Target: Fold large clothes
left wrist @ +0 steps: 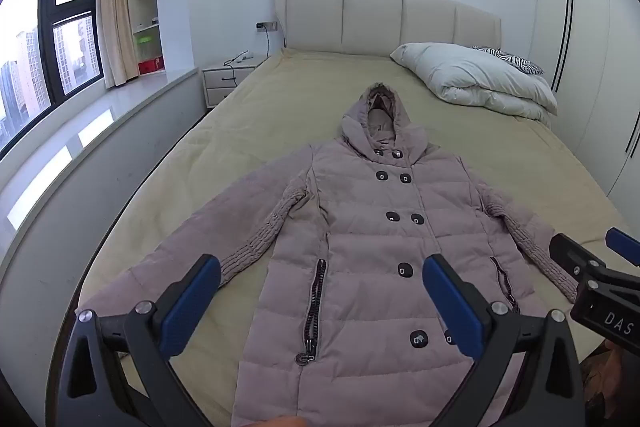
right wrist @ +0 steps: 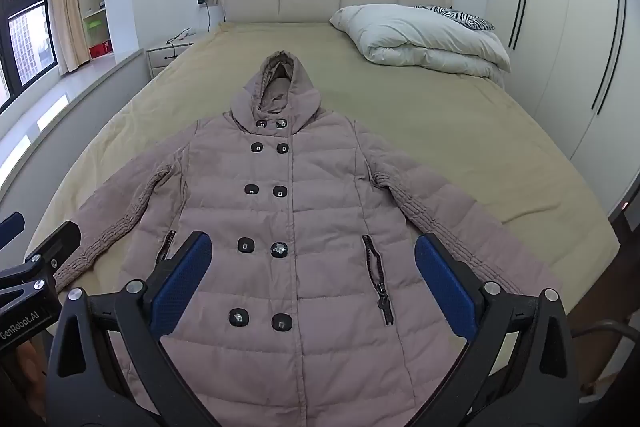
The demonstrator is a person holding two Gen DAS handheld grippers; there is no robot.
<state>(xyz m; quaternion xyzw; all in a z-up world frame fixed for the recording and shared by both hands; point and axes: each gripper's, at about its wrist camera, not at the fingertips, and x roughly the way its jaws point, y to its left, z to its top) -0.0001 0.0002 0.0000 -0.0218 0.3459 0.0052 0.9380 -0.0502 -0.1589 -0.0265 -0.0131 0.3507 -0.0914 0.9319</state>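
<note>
A long mauve quilted coat [left wrist: 360, 227] [right wrist: 288, 211] lies face up and spread flat on the bed, hood toward the headboard, both sleeves angled outward, dark buttons in two rows down the front. My left gripper [left wrist: 320, 297] hovers open above the coat's lower left front, with nothing between its blue pads. My right gripper [right wrist: 312, 279] hovers open above the lower right front, likewise holding nothing. The right gripper [left wrist: 596, 267] also shows at the right edge of the left wrist view. The left gripper [right wrist: 28, 255] shows at the left edge of the right wrist view.
The bed's beige cover [left wrist: 500, 163] [right wrist: 460, 131] extends around the coat. A folded white duvet [left wrist: 476, 77] [right wrist: 420, 37] with a zebra-print pillow lies at the far right by the headboard. A nightstand [left wrist: 224, 79], a window ledge and a wardrobe [right wrist: 580, 39] flank the bed.
</note>
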